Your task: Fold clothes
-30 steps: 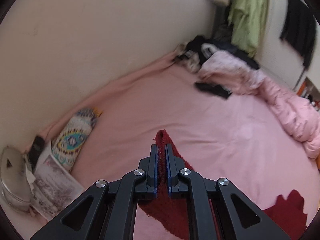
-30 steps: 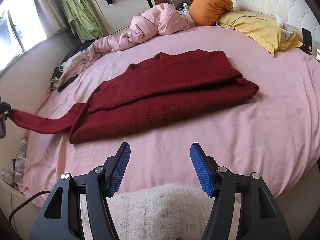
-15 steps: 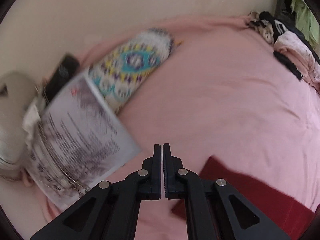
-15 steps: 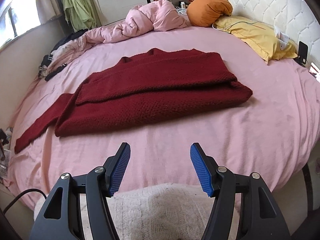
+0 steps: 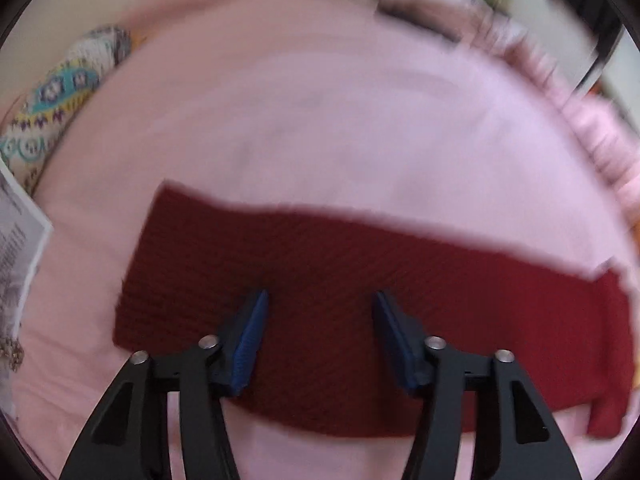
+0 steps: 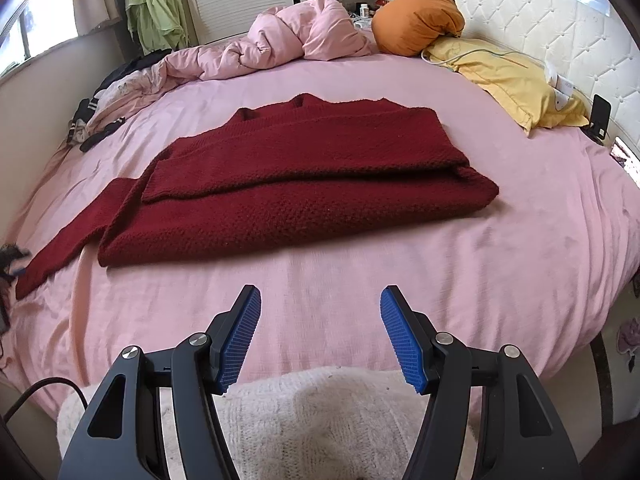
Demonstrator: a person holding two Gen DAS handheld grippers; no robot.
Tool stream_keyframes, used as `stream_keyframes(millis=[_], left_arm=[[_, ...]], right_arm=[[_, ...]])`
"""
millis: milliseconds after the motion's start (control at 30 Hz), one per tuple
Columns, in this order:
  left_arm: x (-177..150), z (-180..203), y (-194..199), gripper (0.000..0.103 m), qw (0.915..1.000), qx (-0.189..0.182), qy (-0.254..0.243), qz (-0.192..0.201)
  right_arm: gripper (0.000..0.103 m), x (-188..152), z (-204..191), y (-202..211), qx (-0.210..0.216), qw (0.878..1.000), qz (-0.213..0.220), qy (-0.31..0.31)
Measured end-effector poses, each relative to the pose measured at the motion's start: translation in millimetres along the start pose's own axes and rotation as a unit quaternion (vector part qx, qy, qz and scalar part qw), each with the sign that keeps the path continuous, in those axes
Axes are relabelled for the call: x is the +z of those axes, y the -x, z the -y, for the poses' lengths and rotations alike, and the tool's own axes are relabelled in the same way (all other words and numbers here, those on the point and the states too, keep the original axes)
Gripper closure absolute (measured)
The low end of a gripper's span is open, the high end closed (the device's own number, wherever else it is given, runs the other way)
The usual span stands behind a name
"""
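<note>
Left tool and right tool both gape wide, holding nothing.

Left wrist view: motion-blurred throughout. Sweater sleeve edges smeared; knit texture unreadable; right end cut by lens rim. Printed sheet cut at left edge, text illegible. Patterned cushion partly cut off. Right wrist view: sleeve tip at far left blurred. Items on shelf behind duvet too small to ID.
</note>
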State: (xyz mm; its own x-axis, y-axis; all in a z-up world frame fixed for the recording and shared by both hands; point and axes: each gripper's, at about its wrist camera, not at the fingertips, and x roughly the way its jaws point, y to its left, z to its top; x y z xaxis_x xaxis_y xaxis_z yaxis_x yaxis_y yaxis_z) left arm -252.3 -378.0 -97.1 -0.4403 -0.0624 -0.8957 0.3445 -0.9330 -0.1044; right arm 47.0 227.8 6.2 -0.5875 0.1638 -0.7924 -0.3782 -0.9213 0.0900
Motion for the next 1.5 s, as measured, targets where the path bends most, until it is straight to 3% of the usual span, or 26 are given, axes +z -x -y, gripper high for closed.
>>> stream_keyframes(millis=[133, 233, 400, 467, 600, 667, 833, 967, 1033, 1133, 1233, 1333, 1400, 1500], left_arm=[[6, 15, 11, 0.052, 0.9994, 0.03, 0.012, 0.01], [7, 28, 26, 0.051, 0.9989, 0.01, -0.005, 0.046], [0, 32, -5, 0.049, 0.9988, 0.045, -0.019, -0.001], [5, 39, 3, 0.049, 0.9983, 0.057, -0.012, -0.007], [-6, 74, 53, 0.045, 0.9982, 0.007, -0.023, 0.055], [-22, 107, 83, 0.035, 0.9961, -0.029, -0.041, 0.073], [-95, 205, 149, 0.034, 0.9826, -0.112, -0.132, 0.067], [-176, 283, 207, 0.032, 0.9571, -0.187, -0.211, 0.064], [-219, 312, 235, 0.022, 0.9443, -0.203, -0.249, 0.073], [-287, 346, 252, 0.02, 0.9295, -0.212, -0.293, 0.073], [-328, 362, 248, 0.02, 0.9316, -0.223, -0.284, 0.04], [-339, 360, 231, 0.02, 0.9475, -0.215, -0.237, 0.005], [-339, 362, 231, 0.02, 0.9512, -0.204, -0.231, 0.019], [-341, 360, 234, 0.02, 0.9496, -0.21, -0.231, 0.031]], right_arm=[[0.04, 0, 1, 0, 0.001, 1.0, 0.0, -0.001], [0.04, 0, 2, 0, 0.005, 1.0, 0.0, -0.003], [0.04, 0, 4, 0, 0.011, 1.0, 0.0, -0.004], [0.04, 0, 5, 0, 0.016, 1.0, -0.001, -0.008], [0.04, 0, 7, -2, 0.026, 1.0, -0.008, -0.011], [0.04, 0, 7, -2, 0.031, 0.999, -0.007, -0.012], [0.04, 0, 9, 0, 0.044, 0.999, -0.003, -0.018], [0.04, -1, 10, 0, 0.041, 0.999, -0.004, -0.019], [0.04, -2, 9, 1, 0.036, 0.999, 0.0, -0.016], [0.04, -4, 12, 7, 0.032, 0.999, 0.012, -0.015], [0.04, -5, 18, 9, 0.037, 0.999, 0.015, -0.023], [0.04, -6, 23, 11, 0.042, 0.999, 0.017, -0.027], [0.04, -7, 24, 12, 0.045, 0.998, 0.019, -0.028], [0.04, -6, 27, 13, 0.055, 0.998, 0.023, -0.031]])
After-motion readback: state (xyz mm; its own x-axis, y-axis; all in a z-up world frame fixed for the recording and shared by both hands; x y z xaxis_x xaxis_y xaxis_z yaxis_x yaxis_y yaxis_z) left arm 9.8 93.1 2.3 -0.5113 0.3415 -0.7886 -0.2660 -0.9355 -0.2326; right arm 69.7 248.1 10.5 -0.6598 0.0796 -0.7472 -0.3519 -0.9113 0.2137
